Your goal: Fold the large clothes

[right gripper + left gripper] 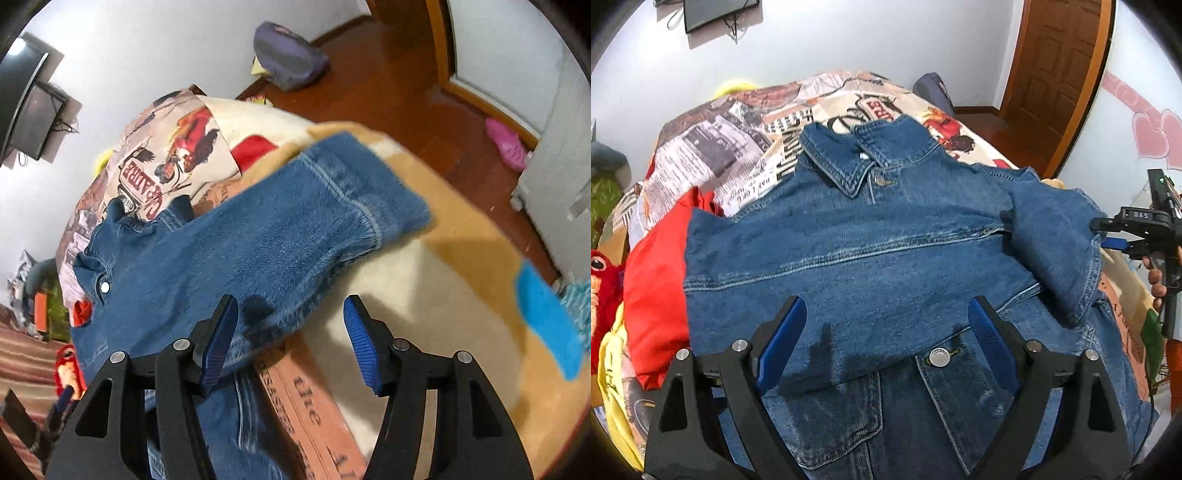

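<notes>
A denim jacket (857,251) is lying front-up across a bed with a newspaper-print bedspread (713,155), collar (849,162) pointing toward twelve o'clock in the left wrist view, so both sleeves are reachable from the near side. The sleeve (1056,251) at three o'clock is lying folded inward over the chest, apparently the first fold of the task. The left gripper (886,339) is hovering over the lower front with its jaws spread wide and nothing between them, probably waiting to take the hem. The right gripper (291,336) is standing about half open; the edge of the sleeve (314,229) is lying against its left pad, yet nothing is pinched (the frame is blurred, so contact is hard to judge). A red garment (653,280) is poking out from under the jacket at nine o'clock.
</notes>
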{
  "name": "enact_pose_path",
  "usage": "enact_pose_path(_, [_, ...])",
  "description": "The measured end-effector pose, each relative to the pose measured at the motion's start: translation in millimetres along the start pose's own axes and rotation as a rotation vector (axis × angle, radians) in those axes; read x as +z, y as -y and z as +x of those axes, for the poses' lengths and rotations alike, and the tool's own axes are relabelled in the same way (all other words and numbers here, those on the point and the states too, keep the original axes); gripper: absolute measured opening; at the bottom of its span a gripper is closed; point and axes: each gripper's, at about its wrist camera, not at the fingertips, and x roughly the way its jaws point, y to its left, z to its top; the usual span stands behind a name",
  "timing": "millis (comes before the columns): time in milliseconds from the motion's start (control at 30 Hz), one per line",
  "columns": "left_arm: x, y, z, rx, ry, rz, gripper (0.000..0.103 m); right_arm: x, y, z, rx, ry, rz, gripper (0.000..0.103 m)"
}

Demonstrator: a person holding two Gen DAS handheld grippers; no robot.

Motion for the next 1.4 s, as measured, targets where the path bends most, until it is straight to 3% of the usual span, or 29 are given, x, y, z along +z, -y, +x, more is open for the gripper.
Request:
enact_pose_path(133, [-4, -4, 7, 0.006, -0.019, -0.006, 0.089, 4, 0, 7, -0.01, 0.039, 0.026, 0.053])
enact_pose_path(200, [-5, -5, 7, 0.018, -0.02, -0.001, 0.089, 6, -6, 3, -0.047, 0.089, 0.006, 0.029])
enact_pose_path(300, [-6, -8, 4, 0.022, -0.014, -0.003, 0.089, 9, -17, -3, -0.075, 0.127, -0.049, 0.01])
enact_pose_path(533, [-6, -20, -20, 0.042, 0.042, -0.014, 0.089, 13, -68, -49, -0.05, 0.249, -0.182, 0.008])
enact_pose_path(700, [-6, -37, -42, 0.058, 0.09, -0.045, 0.089, 5, -142, -91, 0.044, 0.333, -0.339, 0.008])
enact_pose_path(867, [-12, -65, -68, 0.075, 0.139, -0.101, 0.089, -20, -227, -111, 0.157, 0.344, -0.509, 0.008])
enact_pose_path(1067, [-29, -102, -96, 0.114, 0.18, -0.159, 0.09, -71, -309, -78, 0.228, 0.239, -0.677, 0.008])
enact_pose_path(1200, [-48, -132, -106, 0.129, 0.163, -0.208, 0.09, -112, -336, -28, 0.222, 0.095, -0.755, 0.008])
enact_pose_path(1267, [-59, -143, -110, 0.143, 0.154, -0.225, 0.09, -134, -345, 4, 0.2, -0.018, -0.79, 0.008])
enact_pose_path(1400, [-84, -164, -113, 0.171, 0.126, -0.266, 0.09, -169, -346, 47, 0.151, -0.171, -0.837, 0.008])
